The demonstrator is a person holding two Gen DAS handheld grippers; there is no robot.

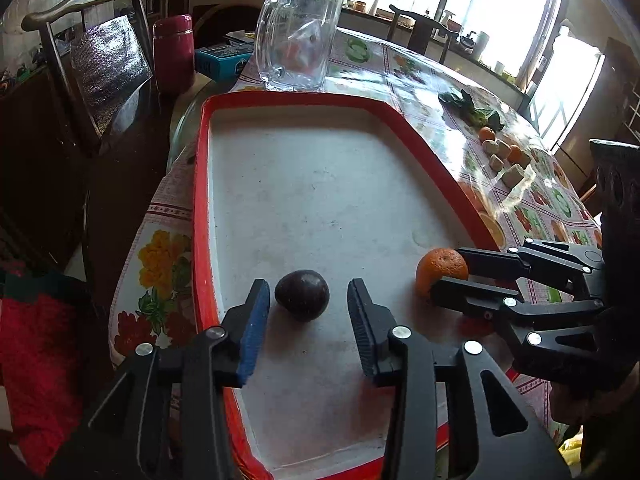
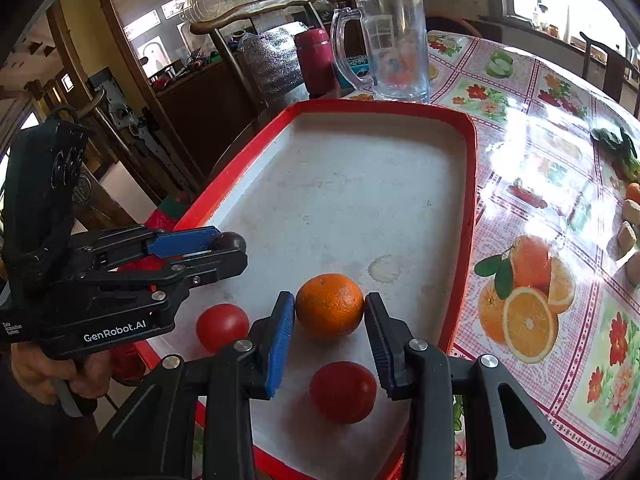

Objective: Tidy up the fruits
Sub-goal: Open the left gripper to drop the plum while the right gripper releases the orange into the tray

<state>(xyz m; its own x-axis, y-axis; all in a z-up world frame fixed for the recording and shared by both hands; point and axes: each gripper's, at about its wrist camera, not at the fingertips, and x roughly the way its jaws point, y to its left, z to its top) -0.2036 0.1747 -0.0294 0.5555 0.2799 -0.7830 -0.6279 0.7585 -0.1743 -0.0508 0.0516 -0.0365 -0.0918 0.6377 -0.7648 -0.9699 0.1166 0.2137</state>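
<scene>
A dark purple fruit (image 1: 302, 295) lies on the white floor of the red-rimmed tray (image 1: 202, 184), between the fingers of my open left gripper (image 1: 307, 305) with gaps on both sides. In the right wrist view this fruit (image 2: 230, 241) shows at the tip of the left gripper (image 2: 224, 246). An orange (image 2: 329, 305) sits in the tray (image 2: 468, 216) between the fingers of my right gripper (image 2: 329, 310), whose pads touch or nearly touch its sides. The orange also shows in the left wrist view (image 1: 440, 270). Two red tomatoes (image 2: 222, 326) (image 2: 344, 392) lie in the tray near the right gripper.
A glass mug (image 1: 298, 36) stands behind the tray, with a red flask (image 1: 174, 54) and blue box (image 1: 222, 62) to its left. Small oranges (image 1: 487, 134), beige chunks (image 1: 513, 175) and green leaves (image 1: 472, 110) lie on the flowered tablecloth at the right. Wooden chairs stand around the table.
</scene>
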